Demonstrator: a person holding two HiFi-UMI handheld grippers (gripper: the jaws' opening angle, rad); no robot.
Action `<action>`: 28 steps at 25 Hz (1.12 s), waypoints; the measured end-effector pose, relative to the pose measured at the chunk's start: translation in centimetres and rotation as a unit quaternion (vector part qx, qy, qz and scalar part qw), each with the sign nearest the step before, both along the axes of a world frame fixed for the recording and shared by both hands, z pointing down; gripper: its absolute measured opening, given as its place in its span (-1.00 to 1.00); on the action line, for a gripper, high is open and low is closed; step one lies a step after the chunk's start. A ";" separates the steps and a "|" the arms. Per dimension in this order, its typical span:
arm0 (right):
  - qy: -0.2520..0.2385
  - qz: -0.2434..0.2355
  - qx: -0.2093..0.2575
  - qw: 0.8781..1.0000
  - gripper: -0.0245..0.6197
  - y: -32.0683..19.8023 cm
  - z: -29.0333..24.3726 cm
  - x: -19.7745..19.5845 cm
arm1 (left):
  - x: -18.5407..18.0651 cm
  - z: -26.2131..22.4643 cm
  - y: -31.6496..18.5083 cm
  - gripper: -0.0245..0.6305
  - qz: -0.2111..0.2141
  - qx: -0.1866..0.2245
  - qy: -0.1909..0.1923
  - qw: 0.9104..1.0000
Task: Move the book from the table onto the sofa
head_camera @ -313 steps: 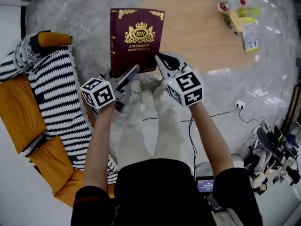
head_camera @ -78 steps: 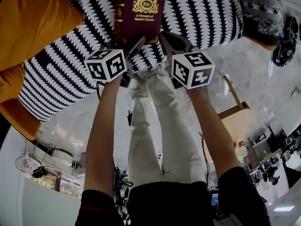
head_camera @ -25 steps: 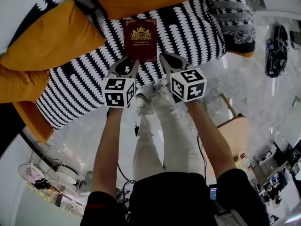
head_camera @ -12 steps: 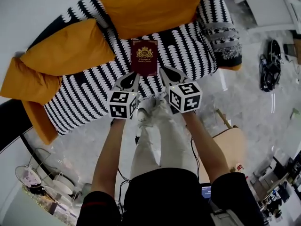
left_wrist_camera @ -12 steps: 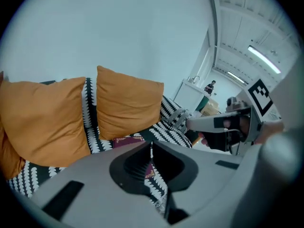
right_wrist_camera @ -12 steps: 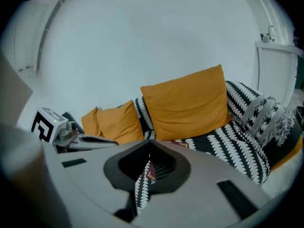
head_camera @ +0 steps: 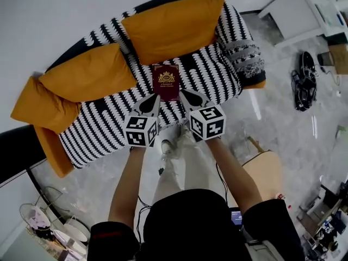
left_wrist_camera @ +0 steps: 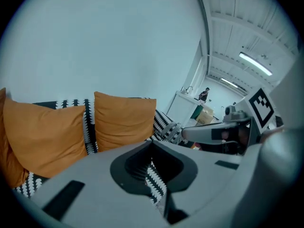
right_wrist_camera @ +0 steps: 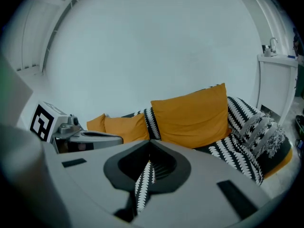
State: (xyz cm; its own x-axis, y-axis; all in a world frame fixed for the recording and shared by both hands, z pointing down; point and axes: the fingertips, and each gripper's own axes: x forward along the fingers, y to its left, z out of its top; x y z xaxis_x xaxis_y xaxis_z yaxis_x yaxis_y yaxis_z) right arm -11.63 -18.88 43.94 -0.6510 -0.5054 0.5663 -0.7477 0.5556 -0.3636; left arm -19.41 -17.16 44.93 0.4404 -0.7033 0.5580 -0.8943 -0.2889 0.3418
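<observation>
The maroon book (head_camera: 166, 82) with a gold crest lies flat on the seat of the black-and-white patterned sofa (head_camera: 103, 126), in front of the orange cushions. Both grippers hover above and short of the book, apart from it. My left gripper (head_camera: 155, 98) is shut; its jaws have just been closing with nothing between them. My right gripper (head_camera: 185, 94) is shut and empty too. In the left gripper view the jaws of the left gripper (left_wrist_camera: 153, 145) meet over the sofa fabric. In the right gripper view the right gripper (right_wrist_camera: 149, 147) does the same. The book shows in neither gripper view.
Three orange cushions (head_camera: 174, 26) (head_camera: 89, 75) (head_camera: 43, 105) line the sofa back. A grey fringed throw (head_camera: 244, 64) drapes the right armrest. The wooden table's corner (head_camera: 265, 170) sits behind me at the right. A white cabinet (head_camera: 296, 10) and cables (head_camera: 302, 80) lie further right.
Both grippers have risen and drawn back from the book, which stays on the seat. The left jaws have closed. More of the sofa has come into view.
</observation>
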 end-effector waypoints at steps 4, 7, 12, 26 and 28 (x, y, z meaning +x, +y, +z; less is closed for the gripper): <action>0.010 -0.021 0.020 1.000 -0.87 1.7 -2.7 -0.4 | 0.2 -3.5 0.9 -0.87 0.003 0.023 0.004 1.000; 0.015 -0.031 0.038 0.999 -0.87 3.0 -4.9 -0.7 | 0.2 -5.9 2.1 -0.87 0.008 0.039 0.006 0.999; 0.013 -0.040 0.066 0.997 -0.87 5.0 -8.7 -1.7 | -0.3 -9.2 4.4 -0.87 0.008 0.056 0.017 0.998; 0.010 -0.037 0.147 0.988 -0.87 11.9 -17.0 -2.3 | -0.7 -17.7 10.7 -0.87 0.009 0.127 0.056 0.990; 0.009 -0.031 0.155 0.987 -0.87 13.0 -17.8 -2.6 | -0.9 -18.7 11.7 -0.87 0.011 0.136 0.060 0.989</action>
